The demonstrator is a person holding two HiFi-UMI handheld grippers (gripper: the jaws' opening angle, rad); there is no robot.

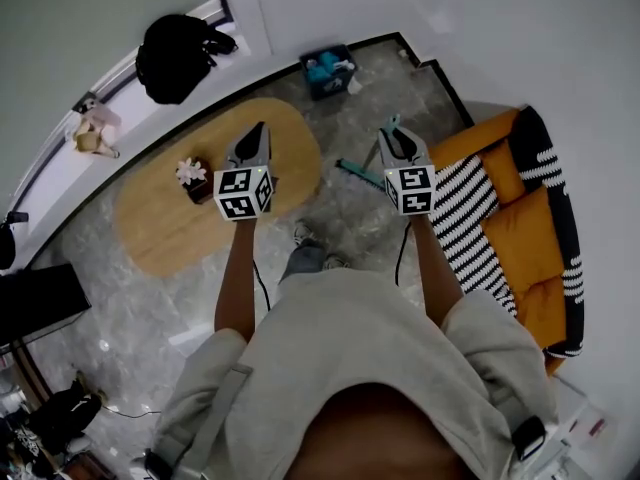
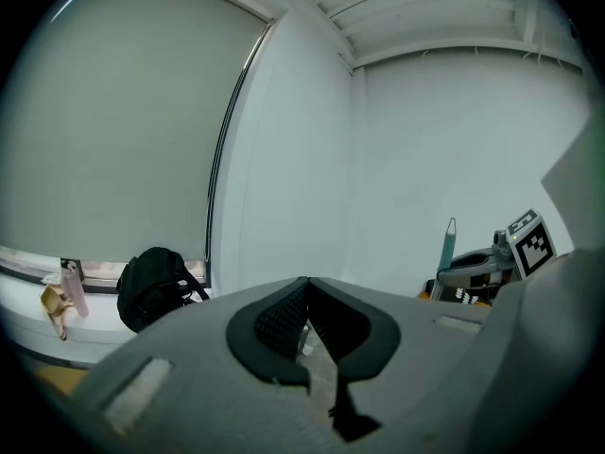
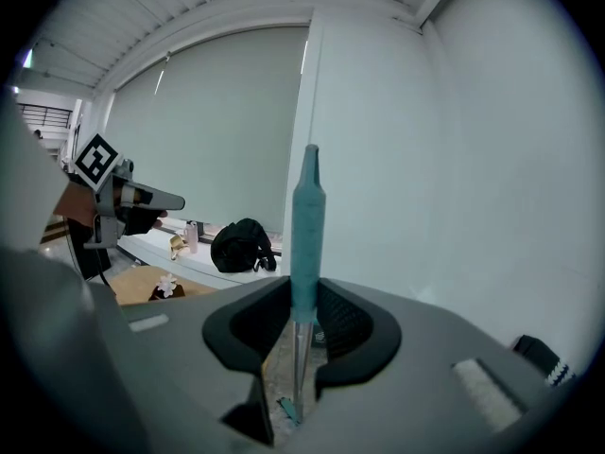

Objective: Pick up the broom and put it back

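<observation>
The broom (image 3: 307, 223) stands upright, a teal grip over a thin metal shaft, and my right gripper (image 3: 304, 296) is shut on it just below the grip. From the head view the right gripper (image 1: 393, 128) is above the grey floor, with the broom's teal head (image 1: 358, 171) low beside it. The broom's handle (image 2: 448, 246) also shows at the right of the left gripper view. My left gripper (image 1: 261, 130) hovers over the edge of the oval wooden table (image 1: 165, 228). Its jaws meet at the tips (image 2: 307, 284) with nothing between them.
A small flower pot (image 1: 193, 176) sits on the table. A black backpack (image 1: 178, 56) rests on the window ledge. A dark bin with blue items (image 1: 330, 71) stands by the far wall. An orange sofa (image 1: 520, 218) with a striped throw (image 1: 470, 218) lies to the right.
</observation>
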